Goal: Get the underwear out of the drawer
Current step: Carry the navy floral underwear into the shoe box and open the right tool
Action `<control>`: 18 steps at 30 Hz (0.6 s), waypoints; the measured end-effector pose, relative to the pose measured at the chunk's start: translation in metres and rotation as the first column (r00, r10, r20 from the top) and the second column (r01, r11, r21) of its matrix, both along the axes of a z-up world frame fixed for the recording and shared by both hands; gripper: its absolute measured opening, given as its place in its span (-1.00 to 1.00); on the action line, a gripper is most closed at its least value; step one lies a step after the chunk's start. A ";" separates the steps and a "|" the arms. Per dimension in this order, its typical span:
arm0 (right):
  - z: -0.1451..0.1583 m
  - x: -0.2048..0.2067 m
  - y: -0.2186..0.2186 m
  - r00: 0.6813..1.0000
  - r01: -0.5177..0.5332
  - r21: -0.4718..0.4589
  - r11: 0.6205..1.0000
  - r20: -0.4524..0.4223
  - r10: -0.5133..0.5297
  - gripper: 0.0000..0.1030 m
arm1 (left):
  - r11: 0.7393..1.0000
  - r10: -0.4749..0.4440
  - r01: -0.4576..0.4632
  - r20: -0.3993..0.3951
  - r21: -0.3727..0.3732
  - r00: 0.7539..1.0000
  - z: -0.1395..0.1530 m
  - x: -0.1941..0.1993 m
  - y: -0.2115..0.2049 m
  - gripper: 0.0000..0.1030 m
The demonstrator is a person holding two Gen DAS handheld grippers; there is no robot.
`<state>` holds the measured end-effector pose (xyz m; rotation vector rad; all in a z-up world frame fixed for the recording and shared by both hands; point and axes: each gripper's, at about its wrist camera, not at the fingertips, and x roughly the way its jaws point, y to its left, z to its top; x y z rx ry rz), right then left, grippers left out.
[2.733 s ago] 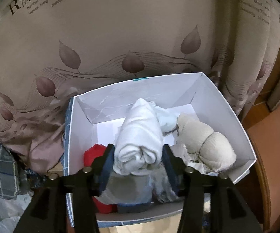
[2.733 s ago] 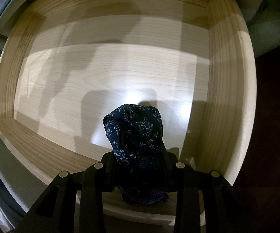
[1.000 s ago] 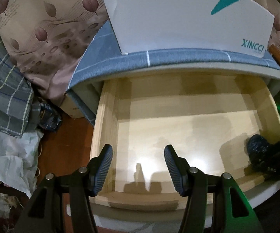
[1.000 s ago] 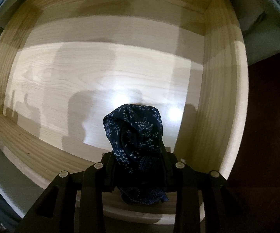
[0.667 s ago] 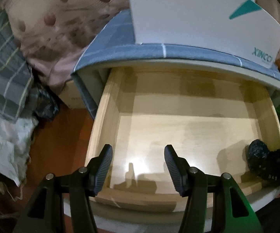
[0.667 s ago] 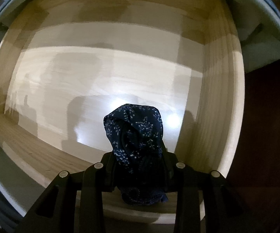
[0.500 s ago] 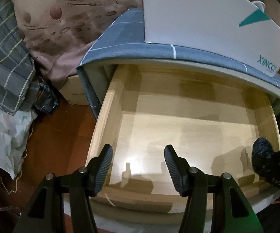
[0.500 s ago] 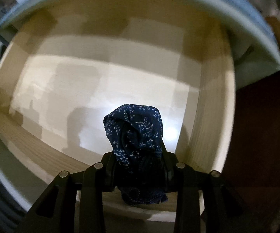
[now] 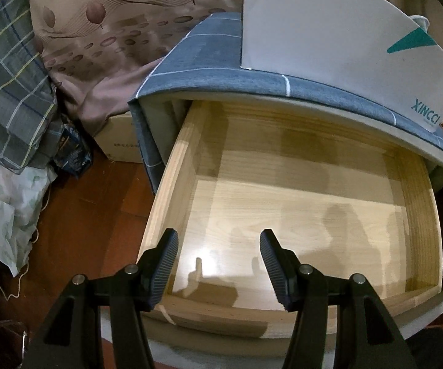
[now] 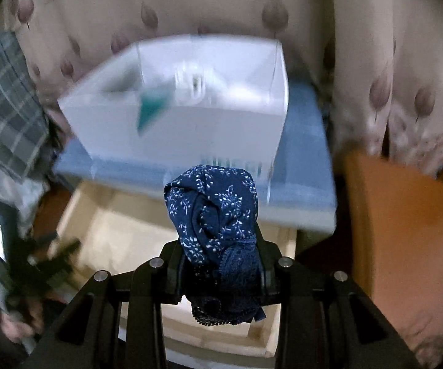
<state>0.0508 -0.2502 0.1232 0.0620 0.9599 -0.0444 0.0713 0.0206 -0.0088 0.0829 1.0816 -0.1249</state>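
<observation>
The open wooden drawer (image 9: 172, 190) shows bare pale wood inside in the left wrist view. My left gripper (image 9: 219, 243) is open and empty above the drawer's front left part. My right gripper (image 10: 219, 243) is shut on the rolled navy floral underwear (image 10: 218, 203), held above the drawer (image 10: 110, 227) in front of the white box (image 10: 190, 129). The right wrist view is blurred by motion. My left gripper also shows there at the lower left (image 10: 46, 258).
A white XINCCI box (image 9: 329, 27) stands on the blue checked cabinet top (image 9: 196, 58). A leaf-pattern curtain (image 9: 107, 30), plaid cloth (image 9: 6, 86) and a cardboard box (image 9: 120, 144) lie to the left on the brown floor (image 9: 77, 221). An orange-brown surface (image 10: 399, 230) is at the right.
My right gripper has lifted the navy underwear out of the drawer and now faces the white box. My left gripper let go of a white roll into the box and moved over the drawer.
</observation>
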 end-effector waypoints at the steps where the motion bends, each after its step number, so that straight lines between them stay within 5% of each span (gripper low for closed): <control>1: 0.012 0.009 0.000 1.000 -0.002 0.003 1.000 0.015 0.002 -0.40 | 1.000 0.001 -0.001 0.001 -0.001 1.000 0.000 0.000 0.000 0.10; 7: 0.062 0.049 -0.001 0.996 0.005 0.021 1.000 0.089 -0.007 -0.40 | 1.000 0.003 -0.003 0.005 0.002 1.000 0.000 0.000 0.001 0.10; 18: 0.074 0.122 -0.008 0.995 0.052 0.040 0.998 0.079 -0.055 -0.37 | 1.000 -0.002 0.002 0.018 0.009 1.000 0.001 -0.002 0.000 0.10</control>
